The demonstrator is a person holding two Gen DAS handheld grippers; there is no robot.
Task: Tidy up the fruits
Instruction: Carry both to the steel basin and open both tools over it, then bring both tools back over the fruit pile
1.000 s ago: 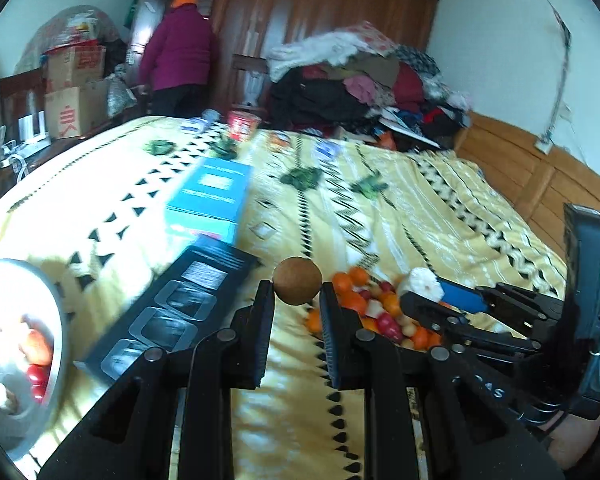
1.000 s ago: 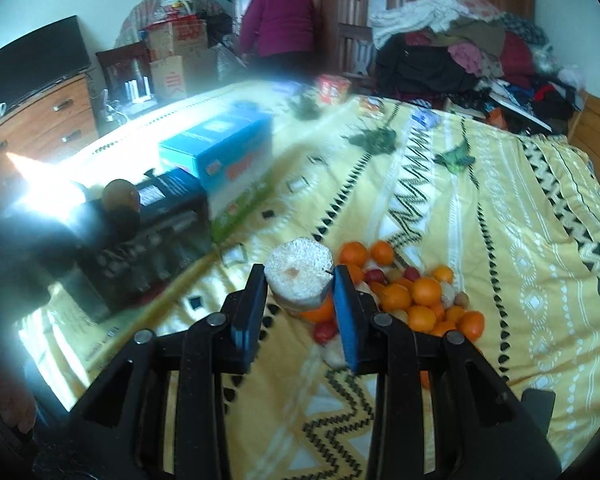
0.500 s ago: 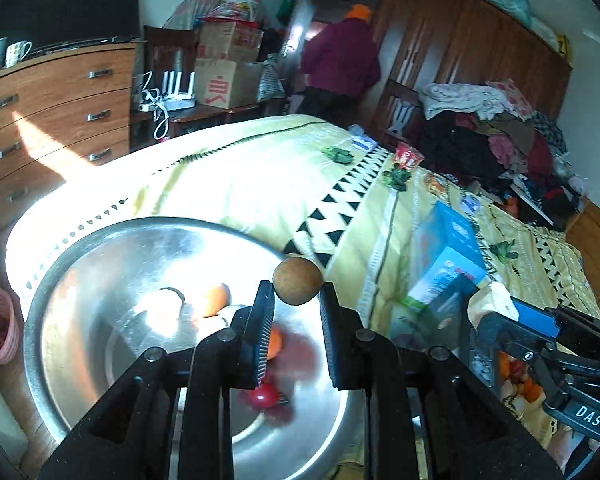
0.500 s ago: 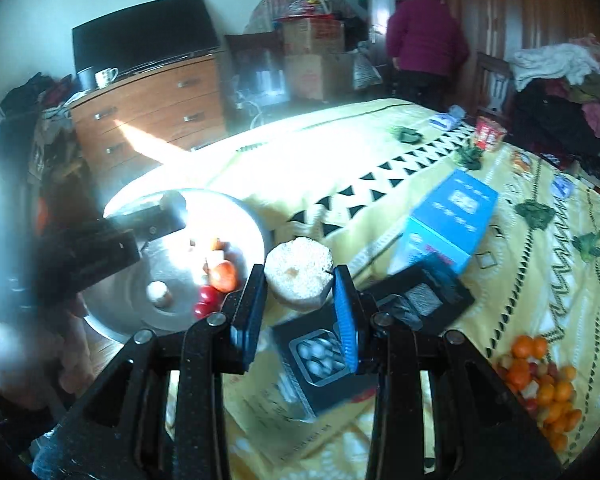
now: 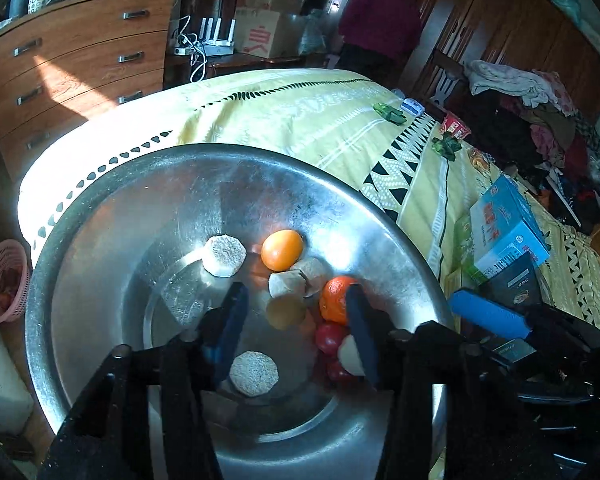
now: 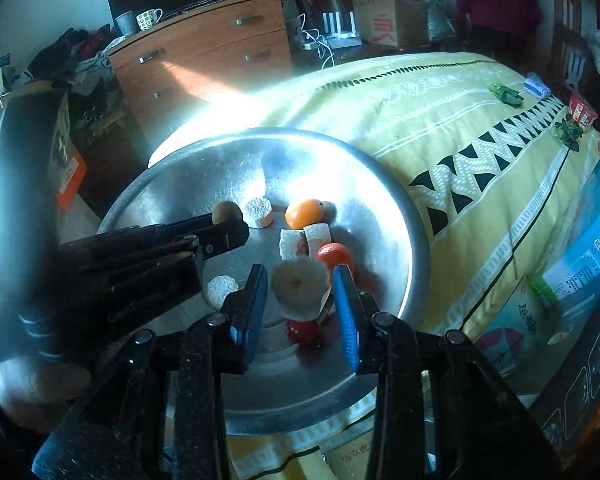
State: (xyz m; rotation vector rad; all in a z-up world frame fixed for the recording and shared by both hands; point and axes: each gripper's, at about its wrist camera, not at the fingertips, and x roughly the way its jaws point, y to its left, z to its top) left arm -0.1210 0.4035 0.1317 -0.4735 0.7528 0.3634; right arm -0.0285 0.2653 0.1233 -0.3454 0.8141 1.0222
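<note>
Right wrist view: our right gripper (image 6: 300, 300), low centre, has jaws spread around a pale round fruit slice (image 6: 299, 289) above the wide steel basin (image 6: 400, 240). Our left gripper (image 5: 294, 330) is spread too, a small brown fruit (image 5: 286, 312) between. Dropped pieces may bounce off the crowded fruit.

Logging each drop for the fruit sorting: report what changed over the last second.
Both grippers swung from the fruit pile to above the metal bowl. The left gripper opened, releasing the brown fruit; the right gripper opened too, its white chunk loose between the fingers. The blue box stayed on the bed.
</note>
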